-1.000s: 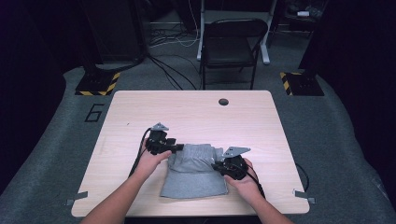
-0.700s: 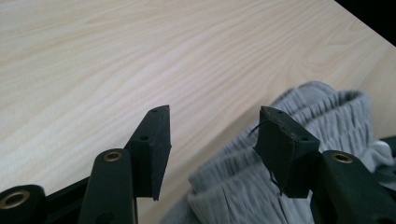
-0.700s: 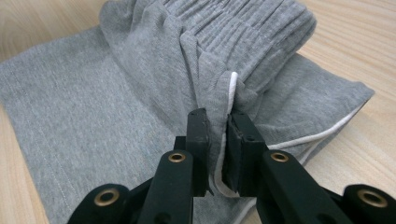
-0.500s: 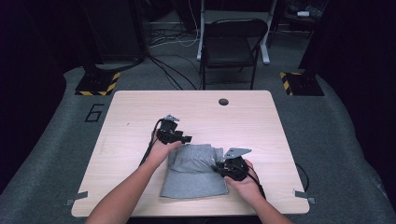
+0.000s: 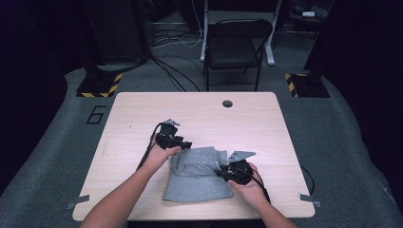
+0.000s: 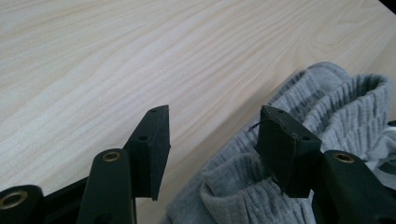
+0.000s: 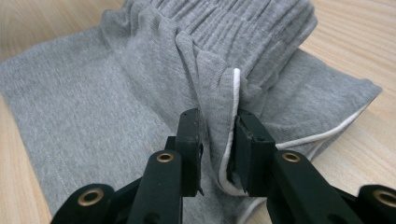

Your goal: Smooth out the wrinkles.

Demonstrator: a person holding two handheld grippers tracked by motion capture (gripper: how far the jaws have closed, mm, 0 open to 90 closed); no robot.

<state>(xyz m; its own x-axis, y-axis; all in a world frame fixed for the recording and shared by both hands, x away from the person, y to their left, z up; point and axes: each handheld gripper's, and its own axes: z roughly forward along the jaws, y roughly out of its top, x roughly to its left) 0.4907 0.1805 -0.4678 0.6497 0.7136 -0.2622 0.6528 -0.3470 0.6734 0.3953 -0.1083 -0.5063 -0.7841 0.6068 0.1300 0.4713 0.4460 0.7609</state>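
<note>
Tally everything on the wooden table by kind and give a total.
Grey ribbed-waist fabric garment: 1
Black two-jaw hand-held tools: 2 (left tool, right tool)
Dark round hole in the tabletop: 1
Total: 4

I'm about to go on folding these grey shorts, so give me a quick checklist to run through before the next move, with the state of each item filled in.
1. Right hand-held gripper clamped on the cloth: ok, its jaws pinch a fold of the grey ribbed-waist fabric shorts along the white piping.
2. Left hand-held gripper ready to grasp: ok, jaws wide apart, nothing between them.
3. Left gripper lined up with the gathered waistband: not ok, the gap sits mostly over bare wood, with the cloth at one jaw.
4. Shorts fully on the light wooden table: ok.
5. Shorts lying flat: not ok, the waistband end is bunched.
6. Number of cloth layers in the right grip: cannot tell.
</note>
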